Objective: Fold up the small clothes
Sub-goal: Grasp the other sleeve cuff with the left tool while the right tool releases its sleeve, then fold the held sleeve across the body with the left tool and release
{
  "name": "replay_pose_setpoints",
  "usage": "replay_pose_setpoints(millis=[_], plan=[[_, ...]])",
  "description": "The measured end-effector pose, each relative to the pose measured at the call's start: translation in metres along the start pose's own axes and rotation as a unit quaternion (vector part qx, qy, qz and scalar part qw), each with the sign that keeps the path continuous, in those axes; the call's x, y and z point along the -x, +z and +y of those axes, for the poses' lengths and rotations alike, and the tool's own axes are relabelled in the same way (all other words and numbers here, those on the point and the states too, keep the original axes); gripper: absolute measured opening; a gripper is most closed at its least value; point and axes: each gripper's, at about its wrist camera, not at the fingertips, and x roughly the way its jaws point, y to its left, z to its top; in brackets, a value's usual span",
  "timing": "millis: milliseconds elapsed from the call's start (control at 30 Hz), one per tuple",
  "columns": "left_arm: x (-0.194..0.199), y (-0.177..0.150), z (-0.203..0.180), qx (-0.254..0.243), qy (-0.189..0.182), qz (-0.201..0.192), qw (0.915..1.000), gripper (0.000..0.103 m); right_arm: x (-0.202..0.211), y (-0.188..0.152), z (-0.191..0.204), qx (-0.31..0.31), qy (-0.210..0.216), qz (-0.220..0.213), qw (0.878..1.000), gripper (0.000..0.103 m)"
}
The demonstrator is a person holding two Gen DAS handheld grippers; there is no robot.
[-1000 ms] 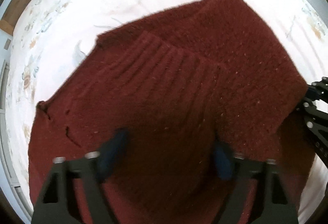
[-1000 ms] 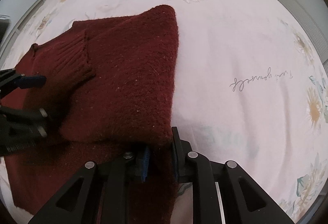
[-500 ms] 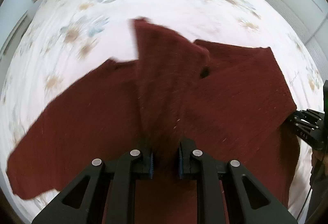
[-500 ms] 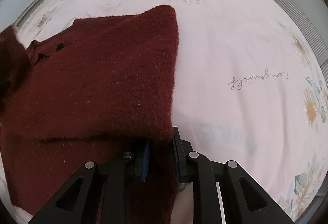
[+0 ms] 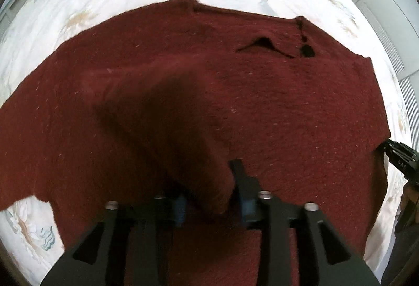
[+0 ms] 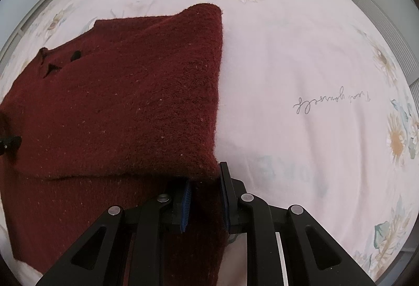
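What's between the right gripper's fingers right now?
A fold of the dark red sweater sits between the right gripper pads, per the right wrist view.

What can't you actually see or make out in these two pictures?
- Left wrist view: a raised, blurred fold of the sweater hides whether the left claw grips it.
- Right wrist view: the sweater's near edge is hidden behind the right claw.
- Right wrist view: the script on the bedsheet is upside down, too faint to read.

Left tongs have spread the sweater wider.
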Motion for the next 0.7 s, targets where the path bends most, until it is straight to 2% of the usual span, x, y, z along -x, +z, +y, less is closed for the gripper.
replay_pose_setpoints(millis=[133, 200, 267, 400, 500, 567, 700], plan=[[0.005, -0.001, 0.020, 0.021, 0.016, 0.011, 0.9996, 0.057, -0.001, -0.001, 0.001, -0.001, 0.000, -0.001, 1.000, 0.020], [0.009, -0.003, 0.034, 0.032, 0.015, 0.021, 0.9991, 0.081, -0.001, -0.001, 0.001, -0.001, -0.002, -0.001, 1.000, 0.021], [0.013, -0.003, 0.045, 0.046, 0.007, 0.023, 0.9986, 0.088, -0.001, -0.002, 0.001, -0.002, -0.004, -0.001, 1.000, 0.022], [0.024, 0.002, 0.068, 0.072, 0.004, 0.013, 0.9973, 0.094, 0.001, -0.003, 0.002, -0.002, -0.008, 0.001, 1.000, 0.026], [0.026, 0.009, 0.080, 0.087, 0.000, 0.010, 0.9962, 0.096, 0.005, -0.005, 0.002, -0.002, -0.016, 0.000, 1.000, 0.032], [0.021, 0.016, 0.083, 0.088, 0.002, 0.019, 0.9960, 0.096, 0.009, -0.008, 0.000, -0.005, -0.022, -0.004, 1.000, 0.041], [-0.009, 0.038, 0.072, 0.071, 0.010, 0.037, 0.9967, 0.096, 0.017, -0.016, -0.007, -0.013, -0.022, -0.006, 1.000, 0.045]])
